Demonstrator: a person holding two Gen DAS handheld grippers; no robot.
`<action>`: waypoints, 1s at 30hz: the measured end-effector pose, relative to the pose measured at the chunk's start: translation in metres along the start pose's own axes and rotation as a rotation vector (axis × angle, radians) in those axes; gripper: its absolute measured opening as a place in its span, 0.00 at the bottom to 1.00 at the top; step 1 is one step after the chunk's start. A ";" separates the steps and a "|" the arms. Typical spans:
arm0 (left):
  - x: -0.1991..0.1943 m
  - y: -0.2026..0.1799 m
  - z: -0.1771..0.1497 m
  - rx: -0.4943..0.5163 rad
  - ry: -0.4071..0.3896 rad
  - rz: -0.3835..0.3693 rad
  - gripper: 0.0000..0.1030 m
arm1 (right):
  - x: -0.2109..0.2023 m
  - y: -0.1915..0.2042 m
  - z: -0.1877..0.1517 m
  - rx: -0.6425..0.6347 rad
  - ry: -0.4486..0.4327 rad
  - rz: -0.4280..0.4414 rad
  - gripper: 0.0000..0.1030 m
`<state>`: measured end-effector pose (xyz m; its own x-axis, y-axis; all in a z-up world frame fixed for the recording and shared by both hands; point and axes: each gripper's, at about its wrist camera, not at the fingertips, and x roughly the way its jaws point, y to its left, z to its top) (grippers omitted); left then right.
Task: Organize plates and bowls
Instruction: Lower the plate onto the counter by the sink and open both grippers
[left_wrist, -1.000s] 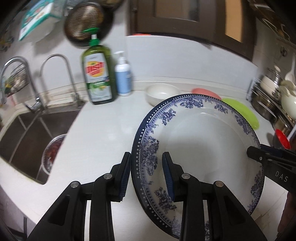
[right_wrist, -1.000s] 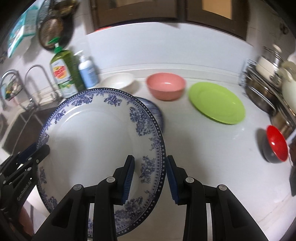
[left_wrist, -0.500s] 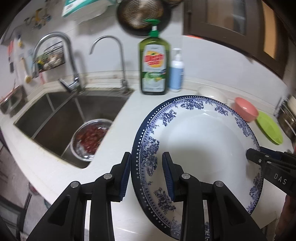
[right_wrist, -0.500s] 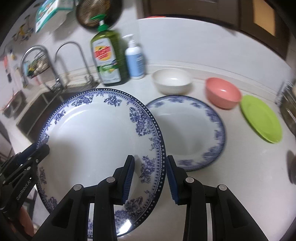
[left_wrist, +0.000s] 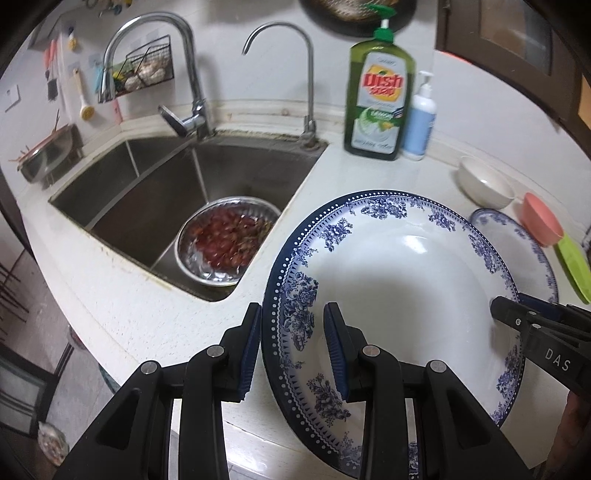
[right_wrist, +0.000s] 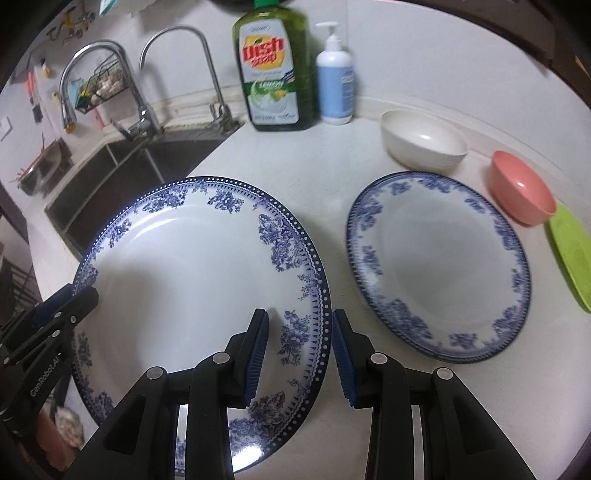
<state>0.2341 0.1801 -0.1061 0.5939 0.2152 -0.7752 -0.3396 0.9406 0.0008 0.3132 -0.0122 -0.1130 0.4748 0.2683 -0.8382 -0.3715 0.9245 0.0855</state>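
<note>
Big plate (right_wrist: 199, 280) held off the counter (right_wrist: 314, 162) by opposite rims, just left of second plate (right_wrist: 439, 266). Left gripper (left_wrist: 291, 347) and right gripper (right_wrist: 299, 354) each clamped narrow on the rim. Could slip on glaze, tilt, chip the second plate

From my feeds, the held plate (left_wrist: 399, 295) hides most of the second plate (left_wrist: 517, 240); beside that, the green plate (right_wrist: 570, 254) is cut off.
</note>
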 end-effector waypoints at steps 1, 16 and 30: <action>0.003 0.002 -0.001 -0.005 0.005 0.002 0.33 | 0.005 0.002 0.000 -0.005 0.008 0.002 0.35; 0.040 0.008 -0.008 -0.015 0.076 0.029 0.33 | 0.038 0.008 0.006 -0.048 0.074 -0.005 0.35; 0.051 0.008 -0.011 -0.010 0.108 0.036 0.34 | 0.046 0.013 0.005 -0.066 0.087 -0.012 0.36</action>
<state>0.2529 0.1959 -0.1526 0.4997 0.2183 -0.8382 -0.3664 0.9302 0.0238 0.3337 0.0139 -0.1480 0.4099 0.2298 -0.8827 -0.4192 0.9070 0.0415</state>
